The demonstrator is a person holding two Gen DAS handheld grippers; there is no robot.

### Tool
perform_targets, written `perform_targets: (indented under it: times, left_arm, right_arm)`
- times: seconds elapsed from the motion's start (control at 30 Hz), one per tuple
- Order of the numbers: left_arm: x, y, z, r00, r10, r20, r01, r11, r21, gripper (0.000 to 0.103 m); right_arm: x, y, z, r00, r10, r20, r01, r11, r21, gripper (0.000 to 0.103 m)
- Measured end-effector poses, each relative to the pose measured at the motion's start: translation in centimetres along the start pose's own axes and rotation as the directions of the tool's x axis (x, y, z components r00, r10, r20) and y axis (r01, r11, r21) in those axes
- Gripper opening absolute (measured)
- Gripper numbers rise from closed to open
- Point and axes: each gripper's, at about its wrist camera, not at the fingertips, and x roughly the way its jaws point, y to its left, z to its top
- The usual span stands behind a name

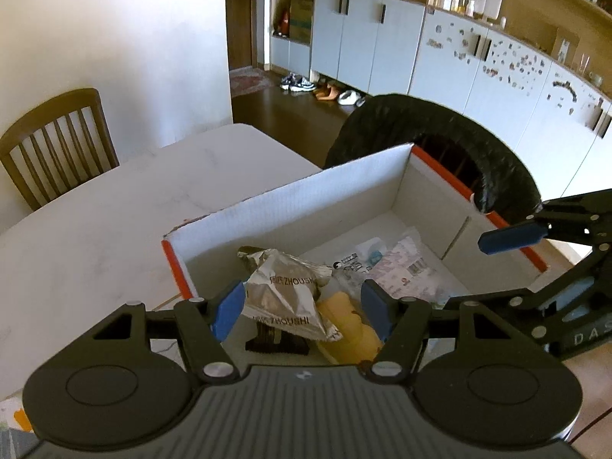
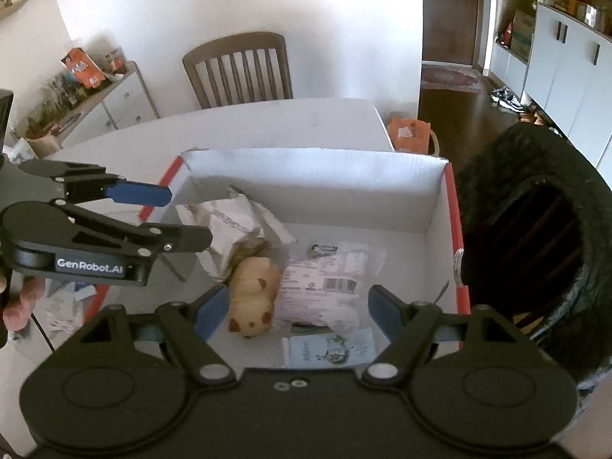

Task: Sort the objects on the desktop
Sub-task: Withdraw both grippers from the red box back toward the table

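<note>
Over the box [image 2: 436, 206], both the left gripper [image 1: 304, 311] and right gripper [image 2: 294, 315] are hovering spread wide, gripping nothing; a silver packet [image 1: 285, 292] is lying inside.

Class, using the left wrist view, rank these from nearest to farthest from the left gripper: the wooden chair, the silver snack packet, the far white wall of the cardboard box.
1. Silver snack packet: right between the open fingers of the left gripper, inside the box.
2. Far white wall of the cardboard box: beyond the packet, straight ahead.
3. Wooden chair: far left, past the table's edge.
</note>
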Motion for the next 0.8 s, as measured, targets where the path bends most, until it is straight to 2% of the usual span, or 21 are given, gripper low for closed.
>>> perform_targets:
  times: [0.47, 0.67, 0.8]
  left_arm:
    - [-7.3, 1.3, -3.0, 0.995, -0.005, 0.095, 0.007, 1.0, -0.023, 0.066]
    - [-9.7, 2.6, -5.2, 0.993, 0.009, 0.119, -0.006, 1.0, -0.019, 0.066]
    - [-11.2, 4.1, -6.8, 0.992, -0.002, 0.127, 0.006, 0.999, -0.032, 0.068]
  right_arm:
    - [-3.4, 4.5, -0.5, 0.997, 0.034, 0.076, -0.034, 0.999, 0.003, 0.081]
    - [-4.5, 7.6, -0.9, 0.993, 0.04, 0.113, -0.04, 0.999, -0.004, 0.082]
    - [-4.7, 10.1, -1.4, 0.991, 0.03, 0.131, -0.026, 0.999, -0.027, 0.087]
